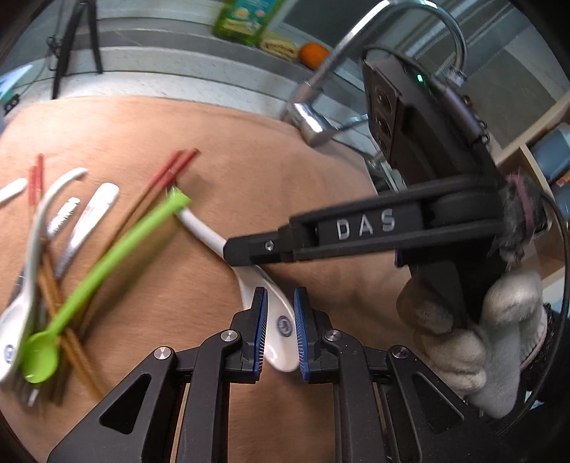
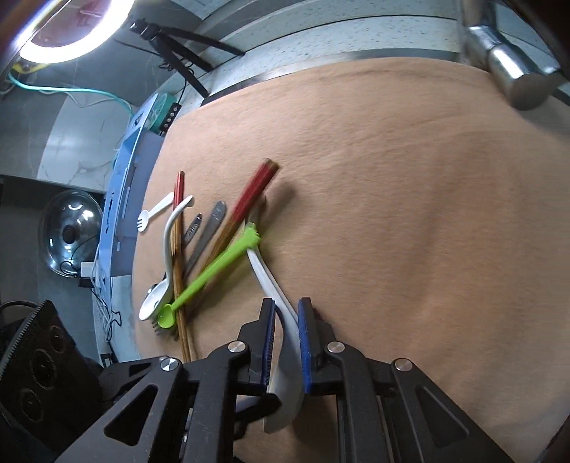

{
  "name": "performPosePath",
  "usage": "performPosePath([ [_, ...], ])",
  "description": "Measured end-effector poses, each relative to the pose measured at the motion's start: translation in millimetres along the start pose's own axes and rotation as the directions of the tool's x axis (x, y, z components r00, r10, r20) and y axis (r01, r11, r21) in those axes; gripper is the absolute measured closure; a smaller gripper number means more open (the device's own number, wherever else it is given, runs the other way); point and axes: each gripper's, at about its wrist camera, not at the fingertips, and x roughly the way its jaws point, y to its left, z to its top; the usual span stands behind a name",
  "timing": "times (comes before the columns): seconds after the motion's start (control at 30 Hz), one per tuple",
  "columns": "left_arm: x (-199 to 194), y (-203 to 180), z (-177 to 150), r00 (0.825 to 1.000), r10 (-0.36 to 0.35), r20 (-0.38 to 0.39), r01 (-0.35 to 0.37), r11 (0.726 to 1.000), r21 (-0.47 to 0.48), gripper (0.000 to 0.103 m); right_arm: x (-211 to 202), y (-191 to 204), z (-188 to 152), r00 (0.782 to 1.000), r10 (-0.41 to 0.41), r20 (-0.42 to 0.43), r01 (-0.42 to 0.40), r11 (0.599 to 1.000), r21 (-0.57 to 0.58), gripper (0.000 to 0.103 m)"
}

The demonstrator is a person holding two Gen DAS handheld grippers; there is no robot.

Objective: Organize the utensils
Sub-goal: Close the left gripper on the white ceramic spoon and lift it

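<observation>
A white ceramic spoon [image 1: 279, 313] lies on the tan cloth [image 1: 249, 160]. My left gripper [image 1: 280, 302] has its blue pads on either side of the spoon's bowl. My right gripper [image 1: 238, 254] comes in from the right and grips the spoon's handle; in the right wrist view the handle [image 2: 285, 320] runs between my right gripper's [image 2: 286, 310] pads. A green plastic spoon [image 1: 107, 263] lies over a pile of red-tipped chopsticks [image 1: 167, 174], a second white spoon [image 1: 32, 242] and metal utensils [image 1: 67, 213]. The pile also shows in the right wrist view [image 2: 199, 249].
A chrome faucet [image 1: 320, 96] stands at the cloth's far right edge. A green bottle [image 1: 245, 17] and an orange [image 1: 312, 54] sit on the ledge behind. A small white plastic fork [image 2: 153, 212] lies at the cloth's left edge, near a blue rack [image 2: 121, 199].
</observation>
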Motion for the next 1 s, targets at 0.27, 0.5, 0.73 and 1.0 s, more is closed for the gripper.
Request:
performPosePath([
  [0.27, -7, 1, -7, 0.999, 0.035, -0.018, -0.035, 0.999, 0.014, 0.09, -17, -7, 2, 1.0, 0.0, 0.021, 0.001, 1.0, -0.025, 0.089],
  [0.5, -21, 5, -20, 0.998, 0.064, 0.002, -0.064, 0.997, -0.032, 0.09, -16, 28, 17, 1.0, -0.024, 0.018, 0.027, 0.981, -0.19, 0.067],
  [0.73, -25, 4, -37, 0.998, 0.065, -0.003, -0.065, 0.993, -0.098, 0.085, 4, 36, 28, 0.996, -0.092, -0.019, 0.084, 0.96, -0.266, 0.067],
  [1.0, -5, -3, -52, 0.998, 0.042, -0.041, -0.047, 0.988, -0.147, 0.075, 5, 32, 31, 0.995, -0.079, -0.056, 0.06, 0.958, -0.281, 0.067],
])
